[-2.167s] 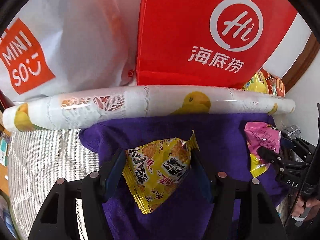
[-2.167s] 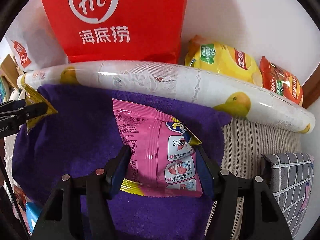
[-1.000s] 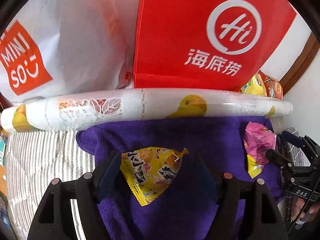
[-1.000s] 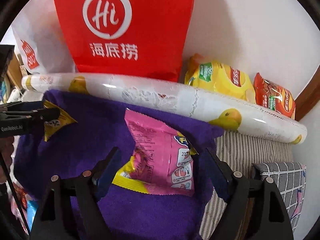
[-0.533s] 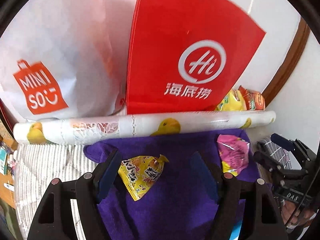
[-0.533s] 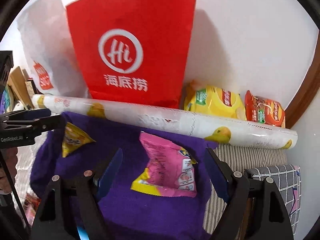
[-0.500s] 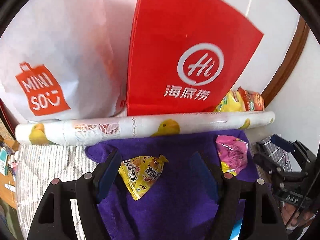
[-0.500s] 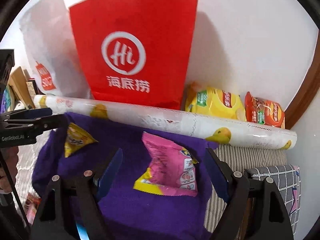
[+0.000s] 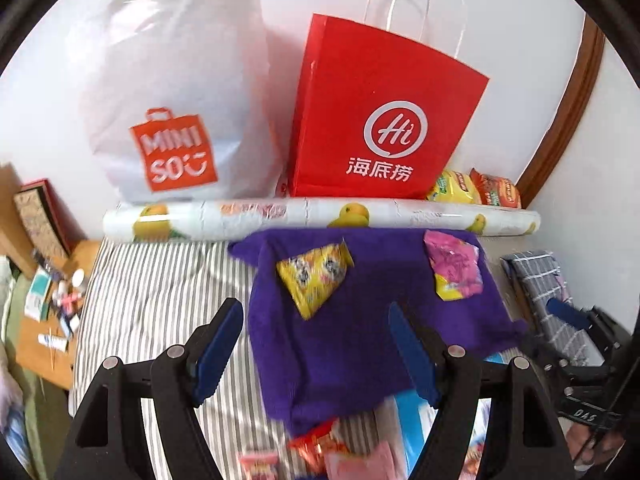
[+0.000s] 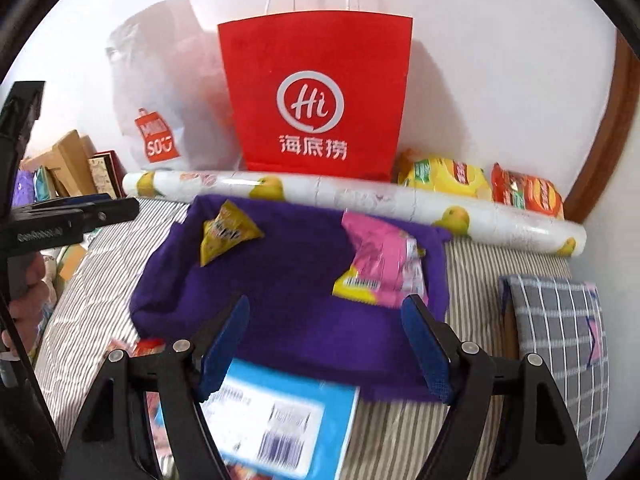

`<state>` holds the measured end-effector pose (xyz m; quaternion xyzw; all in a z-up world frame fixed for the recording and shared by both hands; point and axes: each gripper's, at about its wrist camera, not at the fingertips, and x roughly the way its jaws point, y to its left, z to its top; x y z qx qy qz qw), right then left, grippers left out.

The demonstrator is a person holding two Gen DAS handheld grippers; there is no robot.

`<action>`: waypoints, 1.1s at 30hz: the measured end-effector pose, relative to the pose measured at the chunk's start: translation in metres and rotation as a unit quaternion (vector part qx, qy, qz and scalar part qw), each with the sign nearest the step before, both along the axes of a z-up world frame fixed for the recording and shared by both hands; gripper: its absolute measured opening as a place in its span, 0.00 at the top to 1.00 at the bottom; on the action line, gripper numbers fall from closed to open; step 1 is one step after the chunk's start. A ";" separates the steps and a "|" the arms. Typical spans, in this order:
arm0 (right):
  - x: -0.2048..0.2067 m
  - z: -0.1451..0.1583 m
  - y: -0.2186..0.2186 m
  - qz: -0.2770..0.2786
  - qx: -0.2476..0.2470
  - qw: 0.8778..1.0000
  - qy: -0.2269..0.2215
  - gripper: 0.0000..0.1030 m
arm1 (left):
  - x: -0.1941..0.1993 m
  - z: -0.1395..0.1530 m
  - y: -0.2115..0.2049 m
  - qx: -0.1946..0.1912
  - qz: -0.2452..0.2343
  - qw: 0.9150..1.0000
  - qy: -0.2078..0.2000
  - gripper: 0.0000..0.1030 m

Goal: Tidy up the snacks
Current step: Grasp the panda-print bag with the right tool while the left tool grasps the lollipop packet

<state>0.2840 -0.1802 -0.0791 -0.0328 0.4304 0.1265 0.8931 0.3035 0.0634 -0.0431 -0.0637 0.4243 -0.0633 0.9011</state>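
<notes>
A yellow snack bag (image 9: 314, 276) (image 10: 226, 234) and a pink snack bag (image 9: 456, 270) (image 10: 384, 268) lie on a purple towel (image 9: 360, 340) (image 10: 288, 304) spread on a striped bed. My left gripper (image 9: 316, 344) is open and empty, drawn back above the towel's near left part. My right gripper (image 10: 324, 340) is open and empty, above the towel's near edge. A light blue packet (image 10: 280, 420) and several red and pink snack packets (image 9: 320, 452) lie at the towel's near edge.
A red paper bag (image 9: 380, 120) and a white Miniso bag (image 9: 172, 100) stand against the wall behind a rolled duck-print sheet (image 9: 320, 216). Yellow and orange chip bags (image 10: 480, 184) sit behind the roll. A checked cushion (image 10: 556, 340) lies right.
Both grippers opened, let go of the yellow and pink bags onto the towel, and pulled back and up. More of the bed and the near packets came into view.
</notes>
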 end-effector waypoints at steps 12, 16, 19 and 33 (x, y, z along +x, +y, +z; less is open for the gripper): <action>-0.085 -0.040 -0.009 -0.004 0.015 0.999 0.050 0.21 | -0.075 -0.004 0.003 -0.008 -0.003 1.000 -0.002 0.29; -0.105 -0.056 -0.007 0.006 0.014 0.998 0.061 0.21 | -0.087 -0.017 0.010 -0.014 0.007 1.000 0.021 0.29; -0.115 -0.064 -0.003 0.013 0.015 0.998 0.064 0.20 | -0.096 -0.027 0.017 -0.013 0.016 0.999 0.034 0.29; -0.124 -0.094 0.021 0.042 -0.009 0.997 0.070 0.09 | -0.128 -0.040 0.045 -0.010 0.042 0.999 0.034 0.20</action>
